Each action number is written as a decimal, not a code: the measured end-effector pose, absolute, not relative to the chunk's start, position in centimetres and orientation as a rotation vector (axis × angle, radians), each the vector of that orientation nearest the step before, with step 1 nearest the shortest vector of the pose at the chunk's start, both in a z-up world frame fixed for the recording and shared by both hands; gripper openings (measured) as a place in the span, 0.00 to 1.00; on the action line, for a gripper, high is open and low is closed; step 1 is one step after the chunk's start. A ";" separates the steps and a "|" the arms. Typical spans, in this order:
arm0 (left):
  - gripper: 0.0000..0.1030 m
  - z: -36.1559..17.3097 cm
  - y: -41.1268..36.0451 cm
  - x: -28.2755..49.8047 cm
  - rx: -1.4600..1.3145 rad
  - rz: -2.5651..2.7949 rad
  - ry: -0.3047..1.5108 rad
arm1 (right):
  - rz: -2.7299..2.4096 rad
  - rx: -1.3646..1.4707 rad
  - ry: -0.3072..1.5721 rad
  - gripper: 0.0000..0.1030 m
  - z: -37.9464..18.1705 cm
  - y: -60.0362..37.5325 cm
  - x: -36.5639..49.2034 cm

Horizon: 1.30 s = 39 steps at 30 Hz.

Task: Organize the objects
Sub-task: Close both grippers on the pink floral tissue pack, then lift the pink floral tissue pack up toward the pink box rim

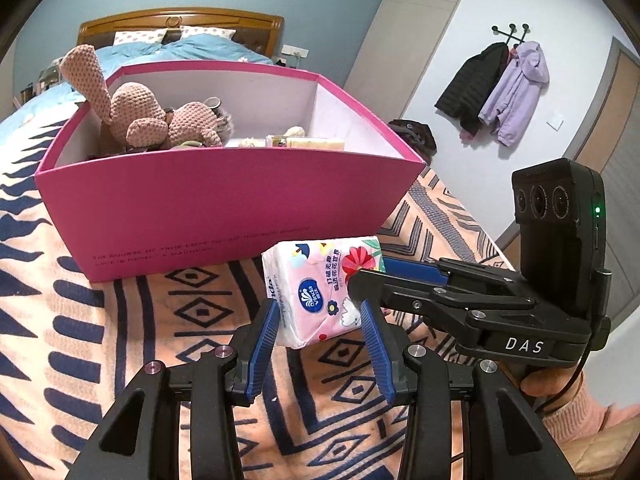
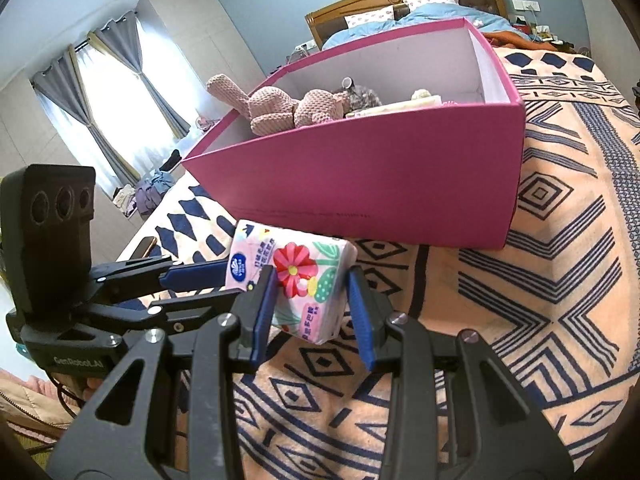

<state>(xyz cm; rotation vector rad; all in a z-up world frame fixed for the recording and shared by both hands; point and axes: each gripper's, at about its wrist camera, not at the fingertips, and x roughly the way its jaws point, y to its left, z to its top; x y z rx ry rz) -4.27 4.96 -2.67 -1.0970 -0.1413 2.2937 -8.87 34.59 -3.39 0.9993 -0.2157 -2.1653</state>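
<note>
A: Starting on the left, patterned blanket (image 1: pixel 100 320) runs bare right up to the near wall of the pink box (image 1: pixel 224 216), open room on that side. Knitted plush rabbit (image 1: pixel 136 114) sits in the box's left end, one ear over the rim.

B: Centre now: the tissue pack (image 1: pixel 320 292) is off the blanket, just in front of the box's near wall and below its rim. The left tool (image 1: pixel 320 320) has both blue pads pressed on the pack's sides, jaws narrowed to its width.

A: And the right tool (image 2: pixel 310 300) clamps the same pack from the other end. Right of the box, the blanket lies free to the bed's edge.
</note>
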 end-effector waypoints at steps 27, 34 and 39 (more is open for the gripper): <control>0.41 -0.2 5.1 -3.5 -1.007 2.303 -0.123 | -2.208 0.897 -0.203 0.38 -0.8 35.4 -7.9; 0.41 0.1 5.3 -3.5 -0.997 2.303 -0.121 | -2.218 0.881 -0.198 0.38 -0.3 35.5 -7.8; 0.41 0.3 5.4 -3.4 -0.990 2.300 -0.120 | -2.222 0.870 -0.198 0.38 -0.1 35.6 -7.8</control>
